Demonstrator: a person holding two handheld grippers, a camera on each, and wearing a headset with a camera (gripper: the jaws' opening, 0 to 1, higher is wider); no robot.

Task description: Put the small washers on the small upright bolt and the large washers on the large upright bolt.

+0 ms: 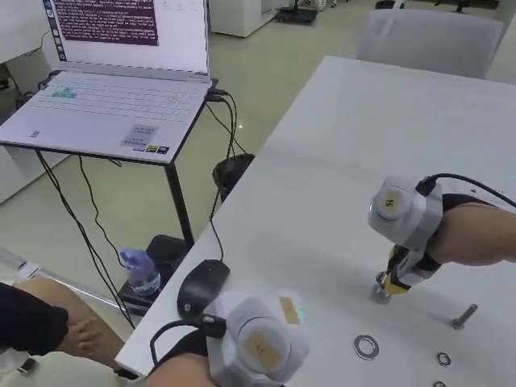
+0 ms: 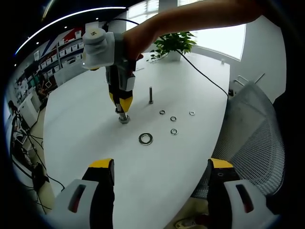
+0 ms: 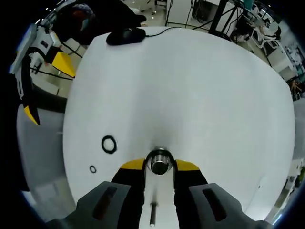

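Jaws of the right tool point(image 3: 159, 164) stand narrowed, close on either side of the top of the large upright bolt point(image 2: 124, 118); whether they grip anything cannot be told; left tool point(image 2: 160, 164) hovers wide open and empty; one large washer point(image 2: 146, 139) and four small washers point(image 2: 173, 118) lie flat on the worktop point(image 2: 76, 109) near the small upright bolt point(image 2: 151, 95).

A white rounded table point(image 1: 347, 161) stands on a pale glossy floor point(image 1: 258, 64). Left of the table is an open white laptop point(image 1: 113, 97), beyond it a grey chair point(image 1: 427, 36).
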